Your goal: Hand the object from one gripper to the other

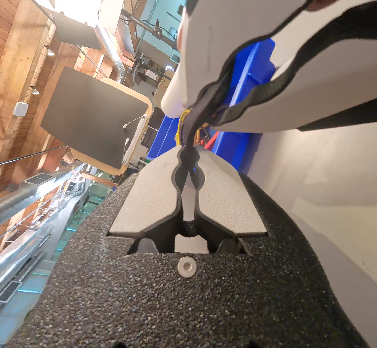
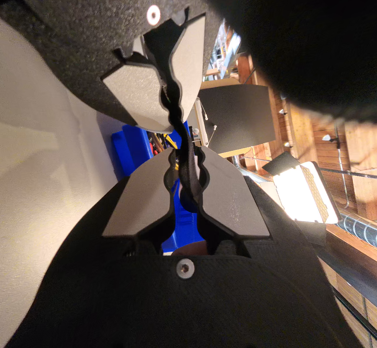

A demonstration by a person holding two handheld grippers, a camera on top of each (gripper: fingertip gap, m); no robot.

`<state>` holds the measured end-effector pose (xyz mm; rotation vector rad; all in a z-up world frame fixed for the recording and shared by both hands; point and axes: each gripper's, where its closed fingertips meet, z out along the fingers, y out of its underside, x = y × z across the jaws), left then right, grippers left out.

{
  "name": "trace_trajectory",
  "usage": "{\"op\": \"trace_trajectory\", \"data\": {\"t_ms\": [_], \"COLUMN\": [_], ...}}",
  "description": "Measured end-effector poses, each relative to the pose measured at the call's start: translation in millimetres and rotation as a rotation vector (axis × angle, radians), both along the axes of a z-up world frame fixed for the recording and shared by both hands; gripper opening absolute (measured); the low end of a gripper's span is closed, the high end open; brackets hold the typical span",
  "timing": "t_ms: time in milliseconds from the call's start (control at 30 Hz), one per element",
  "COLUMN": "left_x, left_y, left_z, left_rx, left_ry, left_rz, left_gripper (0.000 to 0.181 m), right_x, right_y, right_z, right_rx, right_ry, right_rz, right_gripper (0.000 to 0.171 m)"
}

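Note:
A black fabric strap (image 1: 190, 134) runs between both grippers, held up in the air. My left gripper (image 1: 188, 148) is shut on one end of it, with the strap pinched between the wavy pads. My right gripper (image 1: 212, 111) comes in from the upper right, tip to tip with the left. In the right wrist view the strap (image 2: 184, 140) lies between the fingers of my right gripper (image 2: 186, 150). Those jaws stand slightly apart, with a gap beside the strap. The left gripper (image 2: 175, 123) shows above, clamped on the strap.
A blue plastic bin (image 1: 251, 72) with yellow cables (image 1: 180, 125) and tools stands right behind the grippers; it also shows in the right wrist view (image 2: 130, 146). A white surface (image 1: 306, 174) is beside it. A bright light panel (image 2: 302, 191) and a black board (image 2: 238, 113) are farther off.

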<state>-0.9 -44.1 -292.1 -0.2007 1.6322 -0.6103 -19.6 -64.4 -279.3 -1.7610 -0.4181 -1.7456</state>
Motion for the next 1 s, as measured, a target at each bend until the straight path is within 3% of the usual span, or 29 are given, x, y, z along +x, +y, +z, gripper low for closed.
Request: {"op": "trace_trajectory", "data": {"t_ms": [433,667,1000], "left_x": [-11,-8,1], "left_y": [-14,-10,6], "left_z": [4,-1,-12], "left_rx": [-0.132,-0.184,-0.393], "left_ry": [0.075,0.141,0.331], "left_rz": [-0.173,-0.154,-0.103], "left_gripper": [0.007,0.007,0.007], "right_x": [7,5,8], "right_y": [-6,-3,-2], "right_z": [2,0,-8], "right_rx": [0.027,0.011,-0.023], "right_ry": [-0.002,-0.005,0.014], "right_rz": [-0.04,-0.029,-0.042], "right_gripper": [0.017,0.033,0.044]}}
